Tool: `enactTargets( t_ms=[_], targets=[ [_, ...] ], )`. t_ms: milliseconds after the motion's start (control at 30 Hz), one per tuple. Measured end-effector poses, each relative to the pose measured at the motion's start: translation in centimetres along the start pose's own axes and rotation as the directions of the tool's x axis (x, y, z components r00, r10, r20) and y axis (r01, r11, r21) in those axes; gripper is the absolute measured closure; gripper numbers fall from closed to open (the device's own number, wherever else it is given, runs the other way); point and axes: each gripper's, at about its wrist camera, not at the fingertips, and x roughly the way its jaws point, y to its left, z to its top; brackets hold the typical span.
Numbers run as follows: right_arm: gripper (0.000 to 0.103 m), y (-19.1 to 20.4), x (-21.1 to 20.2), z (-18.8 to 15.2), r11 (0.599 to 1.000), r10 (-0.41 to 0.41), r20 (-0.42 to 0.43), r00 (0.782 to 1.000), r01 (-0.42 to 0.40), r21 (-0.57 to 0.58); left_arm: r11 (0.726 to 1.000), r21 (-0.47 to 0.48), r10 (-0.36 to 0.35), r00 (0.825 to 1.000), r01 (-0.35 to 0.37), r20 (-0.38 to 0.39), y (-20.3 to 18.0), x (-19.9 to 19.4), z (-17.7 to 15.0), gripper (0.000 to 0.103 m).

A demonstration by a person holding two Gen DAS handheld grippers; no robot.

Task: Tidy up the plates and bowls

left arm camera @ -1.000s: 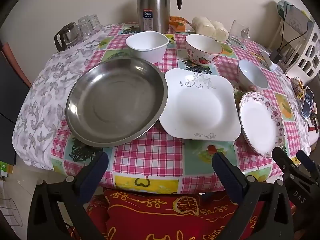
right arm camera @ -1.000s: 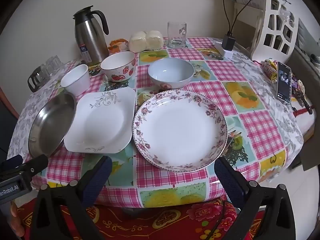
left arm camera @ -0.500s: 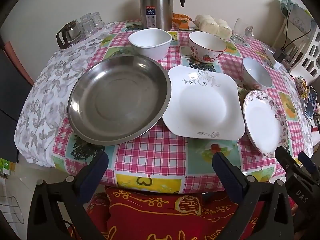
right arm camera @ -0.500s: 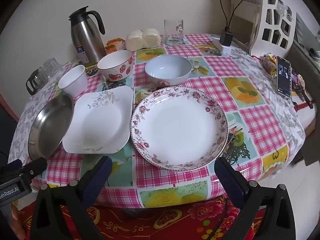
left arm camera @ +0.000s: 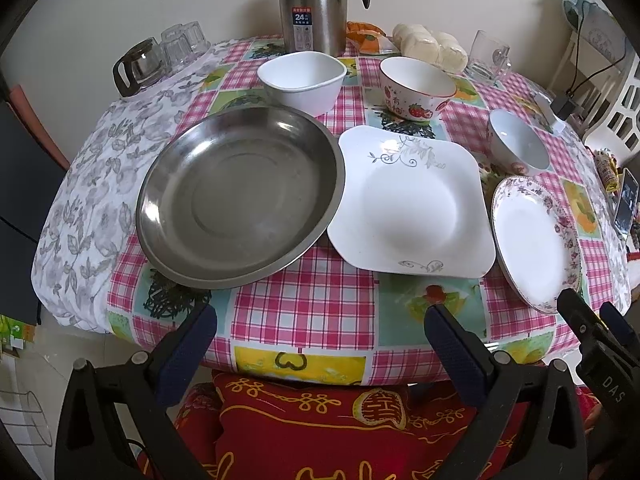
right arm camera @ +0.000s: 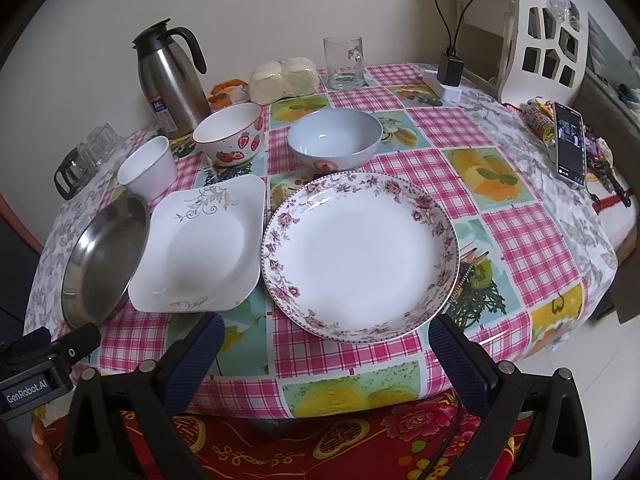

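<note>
Against a plain cream wall we see a round table [left arm camera: 304,304] under a pink checked cloth with fruit squares, and along its near half three dishes lie in a row. On our left sits the stainless steel pan [left arm camera: 240,196], its rim overlapping the edge of the white square plate [left arm camera: 412,204] in the middle; just to the right of that lies the floral-rimmed round plate [right arm camera: 360,256], close to the square plate, though we cannot tell if they touch. Behind them stand three bowls: the plain white bowl [left arm camera: 302,82] just beyond the pan, the strawberry bowl [left arm camera: 416,90] beyond the square plate, and the pale blue bowl [right arm camera: 334,140] just behind the floral plate. At the back we find a steel thermos jug [left arm camera: 314,4], a bag of white buns [right arm camera: 284,78], a glass mug [right arm camera: 344,64], and some upturned glasses [left arm camera: 184,42] by a glass pot on the far left. A phone [right arm camera: 570,146] lies near the right edge. Our left gripper [left arm camera: 320,340] hovers off the near edge of the table, in front of the pan and square plate, its fingers wide apart and holding nothing. Our right gripper [right arm camera: 322,350] hangs likewise before the floral plate, fingers spread and empty. Below both we see a red cushion [left arm camera: 320,428] with gold patterns.
</note>
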Motion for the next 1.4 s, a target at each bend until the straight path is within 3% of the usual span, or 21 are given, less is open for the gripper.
enactTargets(
  t_ms=[1400],
  targets=[
    [0.0, 0.01, 0.45, -0.21, 1.0, 0.004, -0.014, 1.0, -0.004, 0.001, 1.0, -0.001, 0.001, 1.0, -0.001, -0.026, 0.23, 0.55, -0.12, 0.0]
  ],
)
